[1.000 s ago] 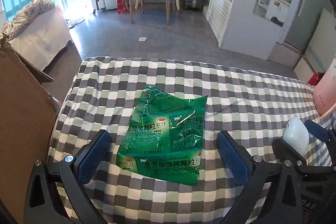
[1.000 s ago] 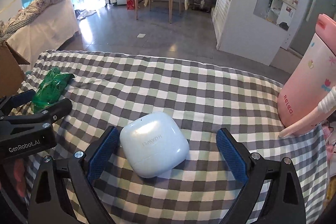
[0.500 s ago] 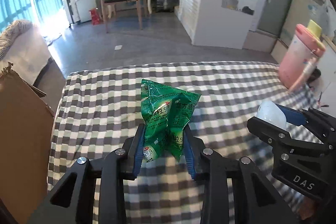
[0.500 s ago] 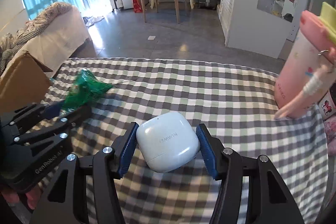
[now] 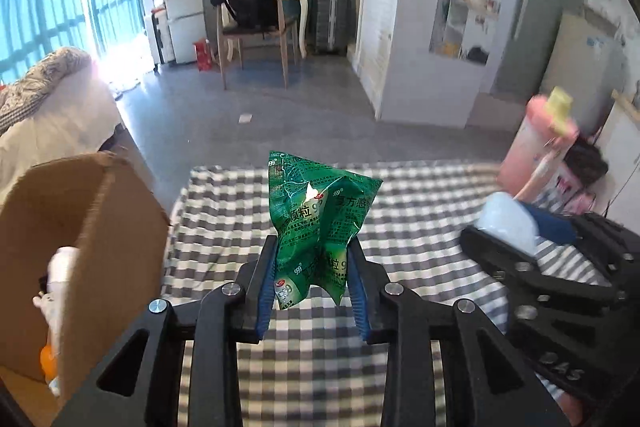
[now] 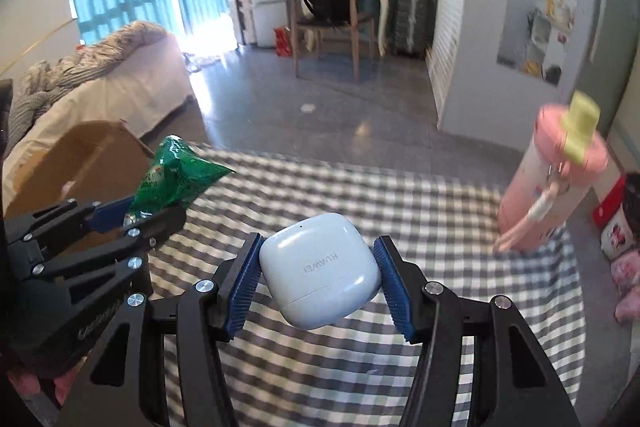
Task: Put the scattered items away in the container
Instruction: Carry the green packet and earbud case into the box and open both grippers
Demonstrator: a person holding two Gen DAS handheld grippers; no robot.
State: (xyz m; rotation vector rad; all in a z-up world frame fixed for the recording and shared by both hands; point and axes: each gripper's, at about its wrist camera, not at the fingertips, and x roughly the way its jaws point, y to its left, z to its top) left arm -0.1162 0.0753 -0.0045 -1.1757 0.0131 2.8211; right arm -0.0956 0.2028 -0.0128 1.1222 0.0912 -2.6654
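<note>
My left gripper (image 5: 314,267) is shut on a crumpled green sachet pack (image 5: 320,223) and holds it above the checked tablecloth (image 5: 408,211). The pack also shows in the right wrist view (image 6: 176,179). My right gripper (image 6: 318,275) is shut on a pale blue earbud case (image 6: 320,279), lifted off the cloth; the case also shows in the left wrist view (image 5: 508,227). An open cardboard box (image 5: 76,227) stands at the table's left edge, with a white item and something orange inside.
A pink bottle with a yellow lid (image 6: 556,183) stands at the table's right side. Beyond the table are grey floor, a wooden chair (image 5: 256,35), a bed (image 5: 48,107) at left and white cabinets at right.
Both grippers closed on their items and lifted them off the cloth. The left gripper has swung toward the cardboard box, whose inside is now in view.
</note>
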